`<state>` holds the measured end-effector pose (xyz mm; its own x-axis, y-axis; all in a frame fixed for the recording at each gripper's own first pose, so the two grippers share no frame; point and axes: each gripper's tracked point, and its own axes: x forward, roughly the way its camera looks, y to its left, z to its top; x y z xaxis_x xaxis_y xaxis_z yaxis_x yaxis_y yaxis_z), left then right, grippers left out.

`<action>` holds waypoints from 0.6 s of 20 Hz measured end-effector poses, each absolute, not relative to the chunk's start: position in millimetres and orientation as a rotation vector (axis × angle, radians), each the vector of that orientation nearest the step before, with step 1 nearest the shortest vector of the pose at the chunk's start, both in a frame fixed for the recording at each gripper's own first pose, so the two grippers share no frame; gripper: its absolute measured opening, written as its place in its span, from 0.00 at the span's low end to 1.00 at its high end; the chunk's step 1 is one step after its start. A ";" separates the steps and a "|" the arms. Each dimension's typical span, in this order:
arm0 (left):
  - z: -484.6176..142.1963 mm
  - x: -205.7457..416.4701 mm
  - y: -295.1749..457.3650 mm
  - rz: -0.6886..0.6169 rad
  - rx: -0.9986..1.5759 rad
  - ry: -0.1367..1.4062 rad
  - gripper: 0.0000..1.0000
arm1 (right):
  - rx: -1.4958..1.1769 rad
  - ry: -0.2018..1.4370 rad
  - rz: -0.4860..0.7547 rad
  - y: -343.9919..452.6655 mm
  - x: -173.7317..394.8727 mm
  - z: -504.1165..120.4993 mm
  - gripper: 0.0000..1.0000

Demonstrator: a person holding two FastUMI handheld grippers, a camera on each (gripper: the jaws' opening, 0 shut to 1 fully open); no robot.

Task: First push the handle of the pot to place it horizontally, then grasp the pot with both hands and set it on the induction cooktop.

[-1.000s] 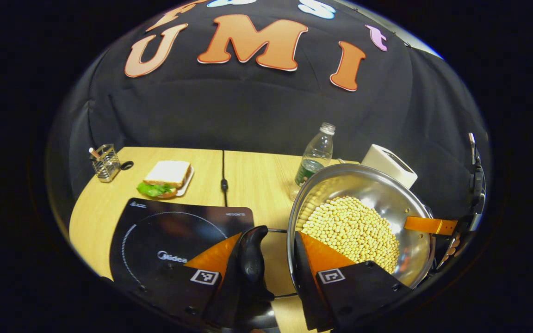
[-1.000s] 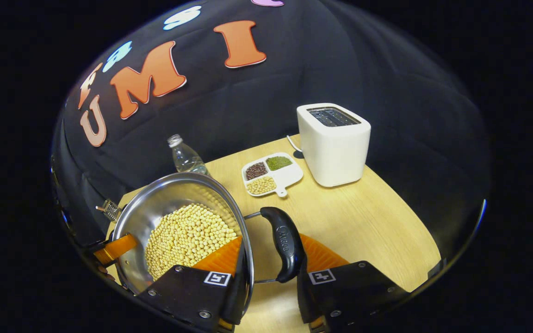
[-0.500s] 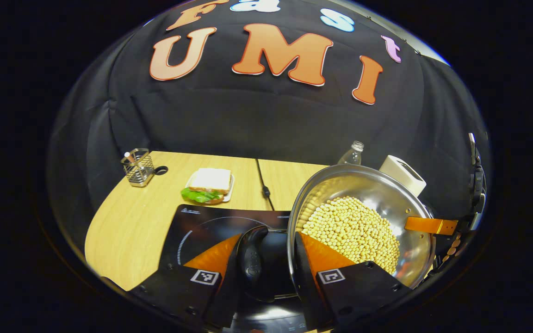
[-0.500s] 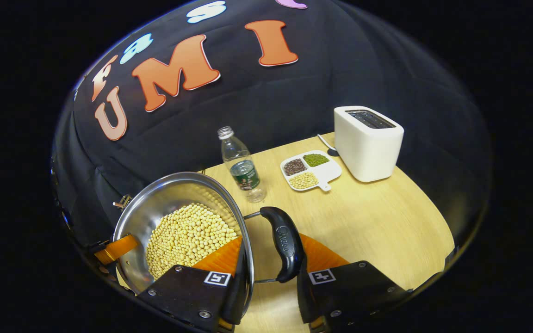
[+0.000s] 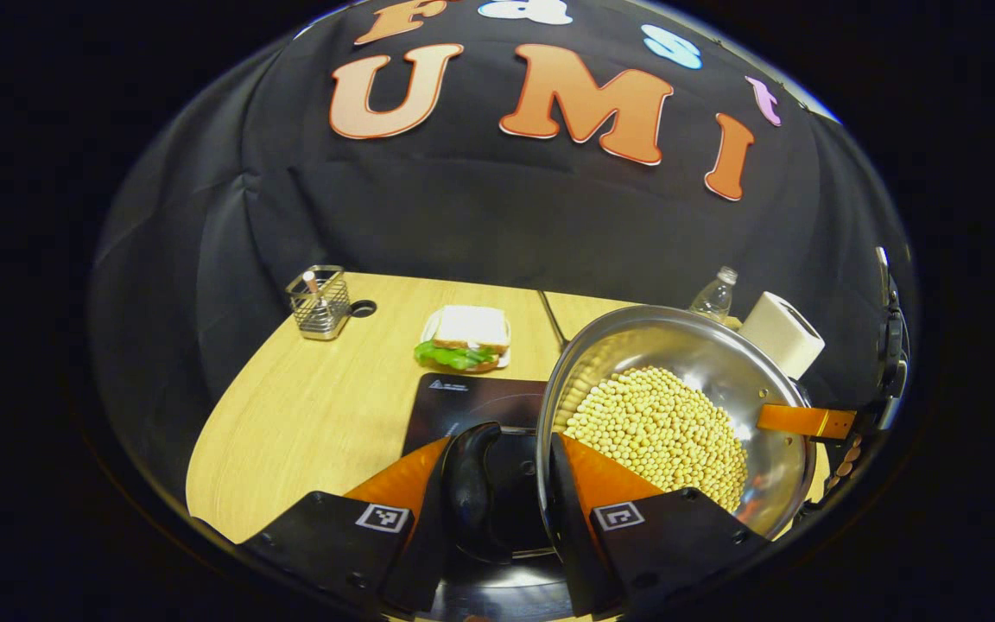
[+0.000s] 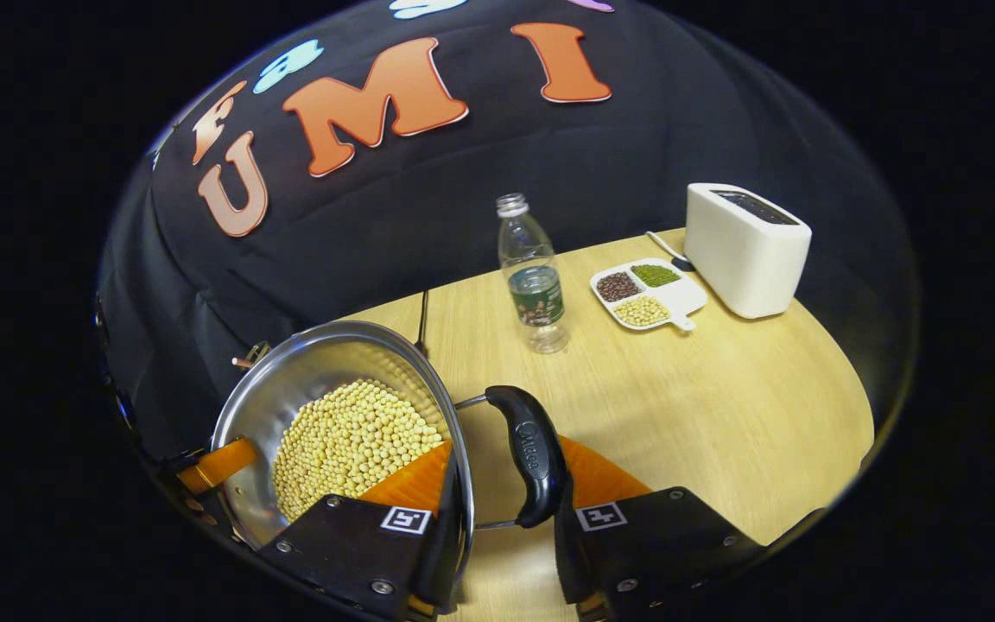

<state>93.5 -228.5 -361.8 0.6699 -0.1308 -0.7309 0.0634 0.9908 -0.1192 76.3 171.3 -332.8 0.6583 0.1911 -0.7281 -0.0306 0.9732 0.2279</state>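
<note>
I have the pot (image 5: 679, 406) lifted, each tool pinching one of its side handles: the left tool (image 5: 497, 510) on the left handle (image 5: 472, 484), the right tool (image 6: 502, 510) on the right handle (image 6: 532, 453). To do this well I'd keep both at equal height so the beans (image 5: 657, 432) stay level, then lower it straight. The pot hangs over the cooktop (image 5: 472, 406), near the surface's (image 5: 307, 415) front edge.

Pale yellow beans (image 5: 657, 428) are filling the shiny silver pot (image 5: 722, 354); the black cooktop (image 5: 472, 402) is lying on the light wood-grain tabletop (image 5: 316, 406).
</note>
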 end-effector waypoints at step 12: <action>-372.2 98.1 -236.8 -0.085 -0.081 0.928 0.64 | 0.168 0.929 0.129 222.3 72.2 -376.4 0.42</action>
<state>98.1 -236.8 -372.2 0.5962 -0.1083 -0.7955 0.0381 0.9936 -0.1068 72.2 222.3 -376.4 0.5922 0.1826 -0.7848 -0.0383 0.9793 0.1989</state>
